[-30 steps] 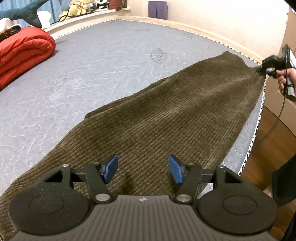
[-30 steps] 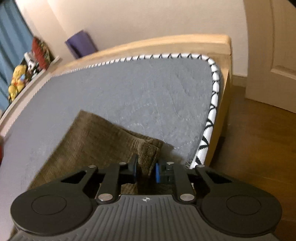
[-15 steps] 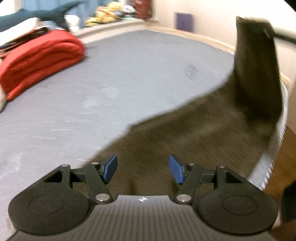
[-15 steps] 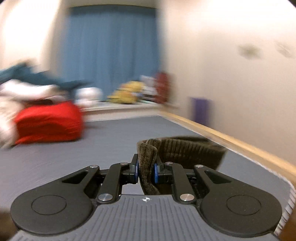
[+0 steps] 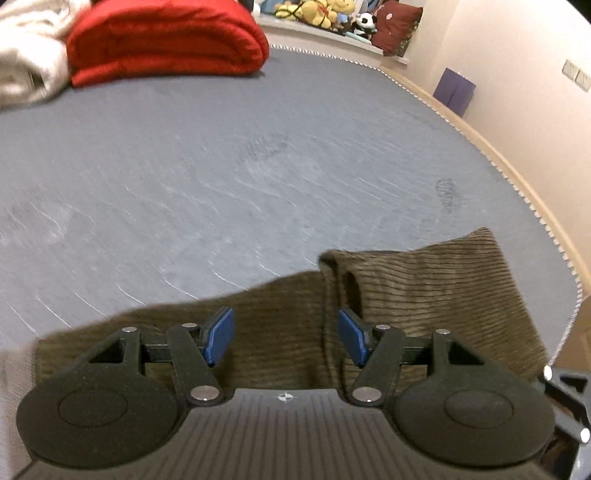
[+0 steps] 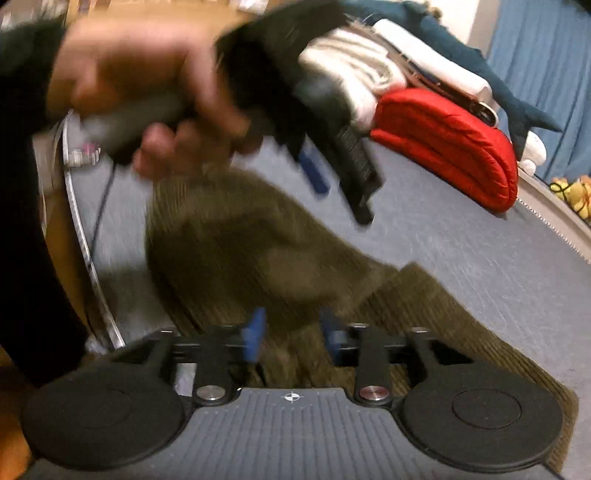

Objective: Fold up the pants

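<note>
**Pants doubled over on the mattress, both tongs open**

No brand or readable writing shows. The grey mattress [image 5: 258,177] carries two faint dark printed marks, too smeared to read; each tong body bears only a small crosshair symbol.

In the left wrist view, a white bundle sits at 10 o'clock, a rolled red quilt [image 5: 166,40] at 11, plush toys [image 5: 317,13] at 12 and a purple block [image 5: 453,91] by the wall at 2. The olive corduroy pants [image 5: 424,291] lie folded at the near edge, from 7 round to 4 o'clock, a cuff end resting on top. The left gripper [image 5: 286,338] hovers over them, jaws well apart, nothing pinched between the blue pads.

In the right wrist view, the person's left hand [image 6: 147,88] at 11 o'clock grips the other tool's handle. The pants spread from centre to 5 o'clock. The right gripper [image 6: 291,336] has just been opening; its jaws stand apart with cloth lying below them, the pads not pressing it. The red quilt sits at 2 o'clock.
</note>
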`<state>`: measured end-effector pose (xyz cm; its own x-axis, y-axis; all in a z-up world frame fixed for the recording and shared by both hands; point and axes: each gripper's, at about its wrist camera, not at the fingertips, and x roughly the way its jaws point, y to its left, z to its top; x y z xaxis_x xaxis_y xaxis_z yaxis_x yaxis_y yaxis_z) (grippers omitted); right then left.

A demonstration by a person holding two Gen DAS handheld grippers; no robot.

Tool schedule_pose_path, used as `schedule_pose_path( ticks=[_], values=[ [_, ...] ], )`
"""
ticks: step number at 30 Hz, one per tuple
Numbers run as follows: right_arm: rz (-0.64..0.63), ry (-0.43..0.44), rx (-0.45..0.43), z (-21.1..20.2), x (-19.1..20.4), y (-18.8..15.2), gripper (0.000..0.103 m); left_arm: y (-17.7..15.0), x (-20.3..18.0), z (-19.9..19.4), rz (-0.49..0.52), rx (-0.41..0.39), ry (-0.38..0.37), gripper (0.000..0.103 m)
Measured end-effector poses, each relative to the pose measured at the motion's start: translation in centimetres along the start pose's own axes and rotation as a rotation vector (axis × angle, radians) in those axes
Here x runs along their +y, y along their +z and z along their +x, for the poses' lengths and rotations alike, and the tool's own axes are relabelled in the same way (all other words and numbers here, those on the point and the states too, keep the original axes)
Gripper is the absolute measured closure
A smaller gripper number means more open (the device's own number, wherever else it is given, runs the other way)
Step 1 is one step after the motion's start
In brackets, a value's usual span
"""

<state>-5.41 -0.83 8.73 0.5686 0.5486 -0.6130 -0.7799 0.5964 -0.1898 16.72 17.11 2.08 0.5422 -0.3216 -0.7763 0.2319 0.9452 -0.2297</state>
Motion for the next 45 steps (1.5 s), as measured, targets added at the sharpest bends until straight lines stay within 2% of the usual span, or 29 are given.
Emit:
schedule_pose_path(
  ticks=[2, 4, 9, 14, 17, 18, 20, 21, 22, 24, 26, 27, 28, 30, 34, 36, 38, 39, 40, 41, 42, 43, 44, 45],
  values=[
    [0.060, -0.010, -0.005, -0.6, -1.6, 0.1, 0.049, 0.1, 0.0, 0.8, -0.032, 0.015, -0.046, 0.036],
    [0.099, -0.026, 0.025, 0.2, -2.4, -0.4, 0.049, 0.1, -0.1, 1.6, -0.058, 0.034, -0.098, 0.036],
    [0.082, -0.022, 0.141, 2.8, -2.8, -1.9, 0.049, 0.4, -0.9, 4.4, -0.108, 0.095, -0.179, 0.033],
    [0.004, -0.024, 0.185, 4.3, -2.1, -3.1, 0.048, 0.6, -2.0, 7.0, -0.087, 0.134, -0.168, 0.030],
    [0.015, -0.026, 0.214, 5.4, -2.6, -3.3, 0.051, 0.5, -2.5, 8.3, -0.085, 0.141, -0.175, 0.030],
    [0.024, -0.016, 0.218, 5.6, -2.7, -3.4, 0.053, 0.6, -2.6, 8.5, -0.083, 0.138, -0.171, 0.030],
    [0.007, 0.006, 0.212, 5.7, -2.7, -3.5, 0.077, 0.5, -3.1, 8.8, -0.065, 0.132, -0.158, 0.030],
    [-0.014, 0.015, 0.209, 5.6, -2.5, -3.4, 0.094, 0.5, -3.4, 8.9, -0.054, 0.129, -0.150, 0.030],
    [-0.052, 0.019, 0.200, 5.2, -2.2, -3.3, 0.095, 0.5, -3.5, 8.8, -0.047, 0.128, -0.144, 0.031],
    [-0.101, 0.024, 0.170, 3.9, -2.1, -2.7, 0.096, 0.4, -3.8, 8.7, -0.027, 0.120, -0.138, 0.037],
    [-0.076, 0.048, 0.114, 1.9, -3.3, -1.6, 0.096, 0.6, -4.0, 8.4, -0.008, 0.107, -0.138, 0.053],
    [-0.066, 0.061, 0.087, 0.9, -3.8, -1.2, 0.096, 0.6, -3.9, 8.0, -0.003, 0.098, -0.140, 0.070],
    [-0.066, 0.080, 0.057, -0.2, -4.2, -0.9, 0.096, 0.6, -3.8, 7.7, 0.001, 0.092, -0.146, 0.079],
    [-0.099, 0.115, 0.025, -1.5, -4.6, -0.6, 0.096, 0.7, -3.7, 6.6, 0.009, 0.078, -0.172, 0.088],
    [-0.148, 0.206, 0.085, -0.8, -4.8, -2.1, 0.096, 1.2, -3.8, 2.8, 0.031, -0.013, -0.184, 0.090],
    [-0.151, 0.218, 0.102, -0.5, -4.6, -2.5, 0.096, 1.3, -3.1, 1.5, 0.011, -0.039, -0.140, 0.090],
    [-0.146, 0.241, 0.094, -0.9, -4.3, -2.6, 0.094, 1.1, -2.1, 1.5, -0.024, -0.032, -0.062, 0.089],
    [-0.137, 0.243, 0.080, -1.1, -4.2, -2.2, 0.085, 1.0, -1.6, 2.0, -0.038, -0.016, -0.023, 0.089],
    [-0.100, 0.252, 0.065, -1.4, -4.7, -2.0, 0.069, 0.7, -1.1, 2.7, -0.051, 0.007, 0.021, 0.089],
    [-0.037, 0.261, 0.048, -1.7, -5.7, -1.9, 0.061, 0.5, -0.7, 3.6, -0.047, 0.038, 0.061, 0.088],
    [0.028, 0.254, 0.029, -1.9, -6.7, -1.9, 0.055, 0.4, -0.5, 4.1, -0.035, 0.059, 0.097, 0.084],
    [0.089, 0.235, 0.014, -2.1, -7.9, -2.1, 0.055, 0.4, -0.4, 4.1, -0.028, 0.052, 0.142, 0.071],
    [0.159, 0.197, 0.005, -2.4, -9.5, -2.1, 0.055, 0.5, -0.5, 3.4, -0.022, 0.014, 0.172, 0.064],
    [0.220, 0.147, 0.001, -2.6, -10.8, -2.1, 0.053, 0.7, -0.7, 2.6, -0.010, -0.025, 0.177, 0.052]
  ],
)
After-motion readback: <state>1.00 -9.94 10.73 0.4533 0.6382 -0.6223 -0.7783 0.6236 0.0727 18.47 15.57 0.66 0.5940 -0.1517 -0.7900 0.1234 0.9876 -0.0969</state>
